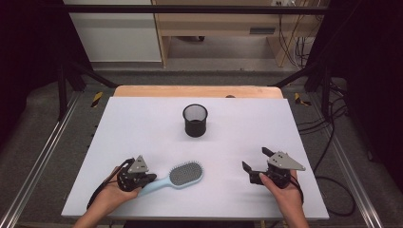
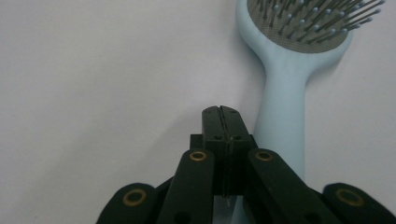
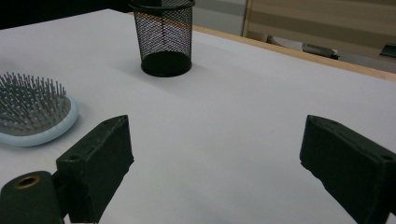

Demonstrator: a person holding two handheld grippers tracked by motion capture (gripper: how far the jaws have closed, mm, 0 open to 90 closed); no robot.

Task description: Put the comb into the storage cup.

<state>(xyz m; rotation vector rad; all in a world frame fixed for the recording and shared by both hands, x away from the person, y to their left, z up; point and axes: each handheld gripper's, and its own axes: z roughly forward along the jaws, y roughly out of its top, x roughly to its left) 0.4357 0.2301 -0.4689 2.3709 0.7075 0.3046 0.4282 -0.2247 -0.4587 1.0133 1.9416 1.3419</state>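
The fingers of the left gripper (image 2: 221, 112) are pressed together on nothing, just beside the hairbrush (image 1: 178, 176) handle near the bench's (image 1: 142, 118) front edge. The right gripper's (image 1: 257, 160) fingers gape wide, empty. A sideways nudge could likely skid the brush away. The mesh cup (image 1: 195, 120) stands mid-bench.

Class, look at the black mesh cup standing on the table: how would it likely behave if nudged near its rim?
The mesh cup is probably light, since its walls are open wire mesh. Standing upright, taller than wide, it may tip rather than slide. Once on its side, its round wall would likely roll across the table.
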